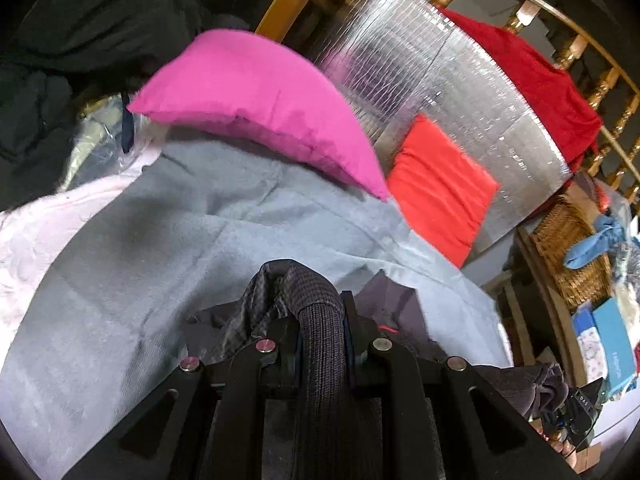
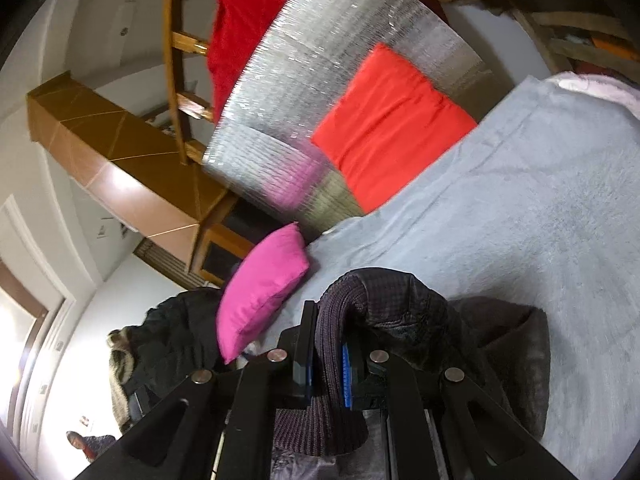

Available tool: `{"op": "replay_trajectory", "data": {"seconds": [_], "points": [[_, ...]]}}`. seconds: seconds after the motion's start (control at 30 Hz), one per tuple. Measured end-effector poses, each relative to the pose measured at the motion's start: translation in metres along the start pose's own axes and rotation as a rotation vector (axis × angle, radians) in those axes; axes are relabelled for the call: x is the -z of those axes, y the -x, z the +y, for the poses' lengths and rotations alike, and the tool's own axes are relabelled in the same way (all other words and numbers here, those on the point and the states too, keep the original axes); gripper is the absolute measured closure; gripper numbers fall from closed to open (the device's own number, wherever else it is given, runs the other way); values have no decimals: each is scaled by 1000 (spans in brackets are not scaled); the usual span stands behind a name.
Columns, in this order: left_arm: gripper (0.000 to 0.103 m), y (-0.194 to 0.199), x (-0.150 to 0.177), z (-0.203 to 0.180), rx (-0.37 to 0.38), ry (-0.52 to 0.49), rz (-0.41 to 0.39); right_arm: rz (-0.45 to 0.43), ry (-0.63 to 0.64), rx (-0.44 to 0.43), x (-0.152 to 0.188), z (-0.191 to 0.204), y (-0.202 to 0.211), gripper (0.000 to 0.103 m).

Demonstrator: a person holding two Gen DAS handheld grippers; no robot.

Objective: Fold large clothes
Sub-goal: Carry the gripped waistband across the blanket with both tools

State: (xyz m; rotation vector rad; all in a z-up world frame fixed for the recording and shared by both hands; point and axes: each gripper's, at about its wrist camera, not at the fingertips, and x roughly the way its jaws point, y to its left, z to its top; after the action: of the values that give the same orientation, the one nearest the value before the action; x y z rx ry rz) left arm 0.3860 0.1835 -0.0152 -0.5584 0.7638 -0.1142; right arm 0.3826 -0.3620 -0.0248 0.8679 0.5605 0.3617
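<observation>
Left claw (image 1: 320,320): jaws nearly closed, pinched on the ribbed knit band of the dark checked padded jacket (image 1: 316,344). The band runs straight back between the pads, with a wad of checked fabric bunched over the tips. Right claw (image 2: 330,344): same story, jaws almost closed, blue pads clamped on a ribbed knit band of the same jacket (image 2: 400,320). Both grips look deep, not fingertip-thin, so you're fine there.

The rest of the jacket trails below and behind each claw. In the right view its body slumps in a heap on the pale grey fleece blanket (image 2: 540,208) that covers the bed. It isn't laid flat yet.

Judgement: you're mid-carry, spreading the garment before the first fold. To do it well:
- Keep both claws level with each other and pull them apart until the held edge goes taut. Slack between them means a crooked crease.
- Let the heavy padded body drag and flatten on the blanket. Don't lift it clear.
- Don't loosen either pinch until the edge rests flat.

The open grey area ahead is your landing zone. Keep clear of the magenta pillow (image 1: 260,108) and the orange-red cushion (image 1: 436,196), which leans on the silver foil-faced panel (image 1: 420,72) at the far edge. The padding will spring back, so press the fold down once it's laid.
</observation>
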Motion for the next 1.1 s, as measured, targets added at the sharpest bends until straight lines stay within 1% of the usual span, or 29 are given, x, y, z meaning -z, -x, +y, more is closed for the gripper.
{"op": "replay_trajectory", "data": {"seconds": [0.17,0.37,0.47,0.67,0.73,0.77,0.87,0.93,1.0,1.07,1.1], "points": [[86,-34,-7,8,-30,23,41,35,-9,54,-10,-18,-34,93],[86,-53,-16,9,-36,20,48,34,12,52,-22,-17,-52,93],[86,-68,-19,9,-54,20,60,36,-2,66,-27,-23,-64,93],[86,-107,-15,23,-94,54,119,88,-83,124,-27,-62,-100,93],[84,-118,-12,29,-101,72,139,104,-124,134,-26,-77,-108,93],[82,-122,-11,33,-100,87,147,112,-158,132,-24,-86,-112,93],[81,-129,-9,37,-96,111,152,120,-216,120,-22,-102,-117,91],[80,-130,-10,36,-100,108,154,121,-206,124,-22,-103,-119,90],[77,-129,-12,34,-93,111,160,127,-198,132,-22,-102,-121,87],[70,-128,-14,33,-84,119,168,134,-204,132,-23,-101,-121,84],[67,-126,-15,32,-72,128,171,136,-202,130,-24,-100,-121,79]]}}
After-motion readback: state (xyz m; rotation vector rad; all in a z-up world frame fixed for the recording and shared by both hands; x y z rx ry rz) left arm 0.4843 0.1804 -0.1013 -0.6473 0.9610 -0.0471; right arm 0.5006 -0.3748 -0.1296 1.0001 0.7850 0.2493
